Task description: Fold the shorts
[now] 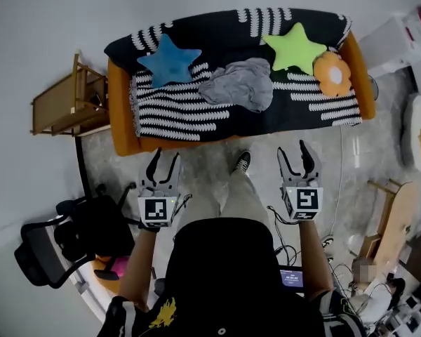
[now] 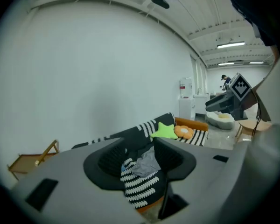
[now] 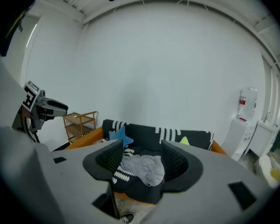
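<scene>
Here, grey shorts (image 1: 238,83) on sofa (image 1: 117,114)

Standing before an orange sofa (image 1: 118,121) draped in a black-and-white striped throw (image 1: 168,114). Holding the left gripper (image 1: 165,157) and right gripper (image 1: 293,150) level with each other and well apart, both aimed at the sofa, jaws parted, nothing gripped. Ahead, between the two grippers: crumpled grey shorts (image 1: 238,83) on the seat. Beyond the left gripper, a blue star cushion (image 1: 168,60). Beyond the right gripper, a green star cushion (image 1: 295,48) and an orange flower cushion (image 1: 332,74). Out past the left gripper's outer side, a wooden shelf (image 1: 67,104).
</scene>
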Tool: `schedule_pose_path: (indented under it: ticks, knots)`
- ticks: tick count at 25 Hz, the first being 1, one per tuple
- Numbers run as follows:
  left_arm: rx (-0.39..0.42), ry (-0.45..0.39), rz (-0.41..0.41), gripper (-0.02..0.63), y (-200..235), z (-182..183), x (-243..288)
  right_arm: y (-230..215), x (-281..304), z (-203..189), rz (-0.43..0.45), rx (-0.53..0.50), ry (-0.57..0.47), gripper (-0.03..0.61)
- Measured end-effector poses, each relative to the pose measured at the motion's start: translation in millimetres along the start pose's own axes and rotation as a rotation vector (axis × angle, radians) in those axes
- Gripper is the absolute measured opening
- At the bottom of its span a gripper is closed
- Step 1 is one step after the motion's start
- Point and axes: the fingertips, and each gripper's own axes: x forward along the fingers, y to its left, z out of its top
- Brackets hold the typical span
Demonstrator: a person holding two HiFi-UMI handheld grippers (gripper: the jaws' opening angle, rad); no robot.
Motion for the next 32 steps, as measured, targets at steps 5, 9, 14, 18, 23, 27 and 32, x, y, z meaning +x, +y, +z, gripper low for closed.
schedule_pose_path:
  ticks: [5, 9, 14, 18, 23, 27, 32]
  knots:
    - [0.020, 0.150, -0.069, 0.204, 3, -55, 74, -17, 85, -47, 0.077, -0.043, 0.129, 0.258]
    - [0.048, 0.234, -0.131, 0.204, 14, -114, 145, -20, 155, -94, 0.090, -0.079, 0.209, 0.247]
    - [0.040, 0.282, -0.235, 0.204, 20, -191, 242, -23, 242, -166, 0.062, -0.120, 0.311, 0.222]
    - [0.063, 0.386, -0.313, 0.204, 10, -277, 319, -31, 300, -228, 0.020, -0.074, 0.374, 0.193]
    - [0.056, 0.536, -0.314, 0.204, 3, -387, 411, -38, 383, -321, -0.030, -0.053, 0.442, 0.184]
    - [0.011, 0.577, -0.358, 0.183, -10, -436, 447, -42, 419, -396, -0.030, -0.057, 0.538, 0.183]
    - [0.046, 0.611, -0.388, 0.184, -16, -474, 467, -51, 433, -447, -0.061, -0.062, 0.612, 0.181]
